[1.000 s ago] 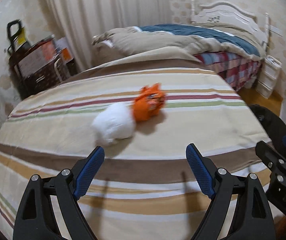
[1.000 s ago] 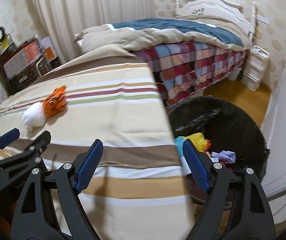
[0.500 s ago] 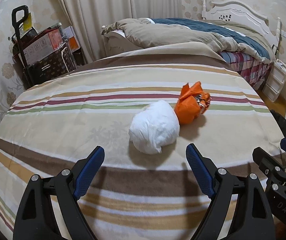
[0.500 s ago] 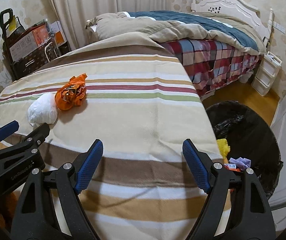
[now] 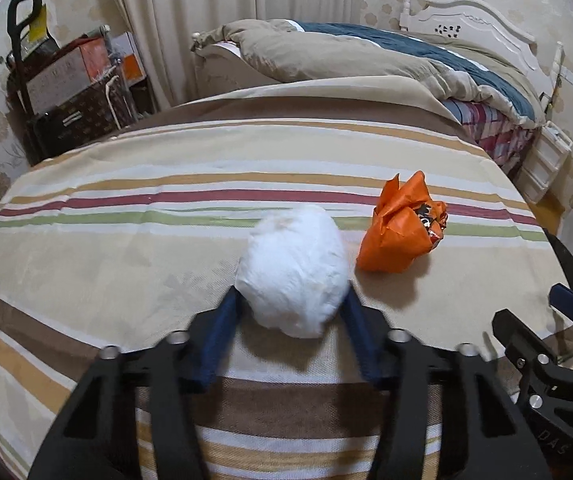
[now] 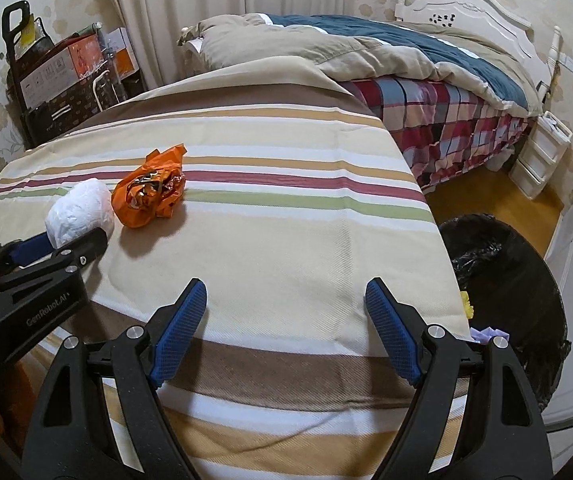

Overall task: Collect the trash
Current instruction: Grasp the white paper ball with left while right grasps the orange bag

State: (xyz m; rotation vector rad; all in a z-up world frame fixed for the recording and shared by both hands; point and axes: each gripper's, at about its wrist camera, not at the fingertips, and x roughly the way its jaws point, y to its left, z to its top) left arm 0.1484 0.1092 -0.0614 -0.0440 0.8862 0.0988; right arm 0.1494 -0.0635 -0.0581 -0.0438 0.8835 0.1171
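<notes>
A crumpled white paper ball [image 5: 292, 270] lies on the striped cloth [image 5: 126, 248], and my left gripper [image 5: 291, 300] has closed its blue fingers on its two sides. It also shows in the right wrist view [image 6: 80, 212], with the left gripper [image 6: 60, 246] at it. An orange crumpled wrapper [image 5: 402, 230] lies just right of the ball, seen too in the right wrist view [image 6: 150, 192]. My right gripper [image 6: 286, 332] is open and empty above the cloth's front part. A black-lined trash bin [image 6: 510, 280] stands on the floor to the right.
A bed [image 6: 406, 64] with a beige and blue quilt stands behind the table. Boxes and a dark trolley [image 5: 70, 92] are at the back left. A white drawer unit [image 6: 542, 156] stands at the far right. The bin holds yellow and purple scraps [image 6: 482, 324].
My left gripper has moved forward to the white ball and closed its fingers on it. My right gripper has swung left, so the bin now sits at the right edge.
</notes>
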